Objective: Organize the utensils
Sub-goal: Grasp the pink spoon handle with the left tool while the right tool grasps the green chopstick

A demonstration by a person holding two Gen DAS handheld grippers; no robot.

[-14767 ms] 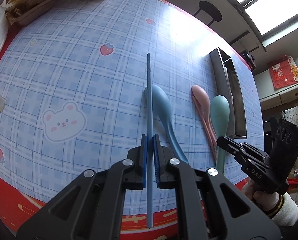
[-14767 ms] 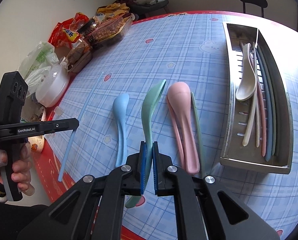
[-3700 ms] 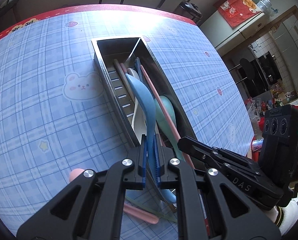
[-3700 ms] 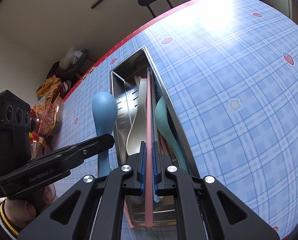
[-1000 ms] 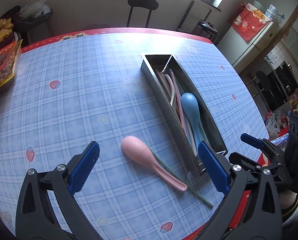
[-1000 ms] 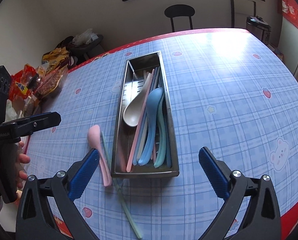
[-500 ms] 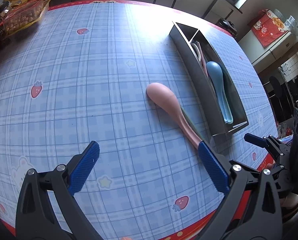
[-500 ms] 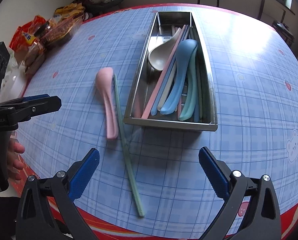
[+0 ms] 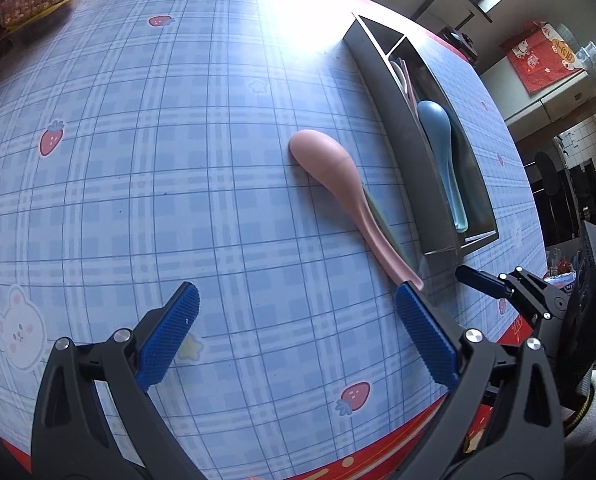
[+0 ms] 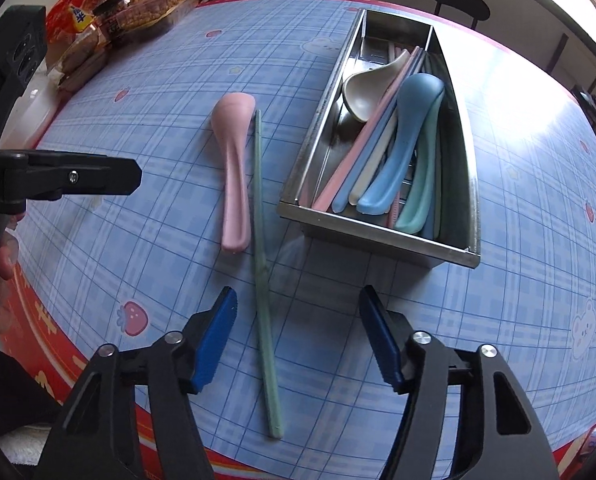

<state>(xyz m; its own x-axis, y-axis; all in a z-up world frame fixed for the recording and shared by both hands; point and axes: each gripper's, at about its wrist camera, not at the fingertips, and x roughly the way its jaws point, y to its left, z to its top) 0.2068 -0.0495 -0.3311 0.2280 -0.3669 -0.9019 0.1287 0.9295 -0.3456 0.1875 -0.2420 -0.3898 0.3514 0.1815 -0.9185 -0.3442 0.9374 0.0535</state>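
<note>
A pink spoon (image 10: 233, 168) lies on the blue checked tablecloth, left of a green chopstick (image 10: 261, 256). Both lie left of the steel utensil tray (image 10: 378, 236), which holds a blue spoon (image 10: 402, 136), a white spoon, a mint spoon and several chopsticks. My right gripper (image 10: 298, 334) is open and empty, low over the near part of the green chopstick. My left gripper (image 9: 296, 326) is open and empty, near the pink spoon's (image 9: 338, 184) handle end. The tray (image 9: 408, 144) with the blue spoon (image 9: 438, 148) lies beyond it.
Snack bags (image 10: 110, 20) sit at the table's far left corner. The red table edge (image 10: 78, 356) runs close below both grippers. A black stool (image 10: 460, 6) stands past the far edge. The other gripper shows at the left of the right wrist view (image 10: 58, 180).
Both grippers, open and empty, have dropped lower and closer to the table. The right one now sits over the green chopstick, the left one near the pink spoon.
</note>
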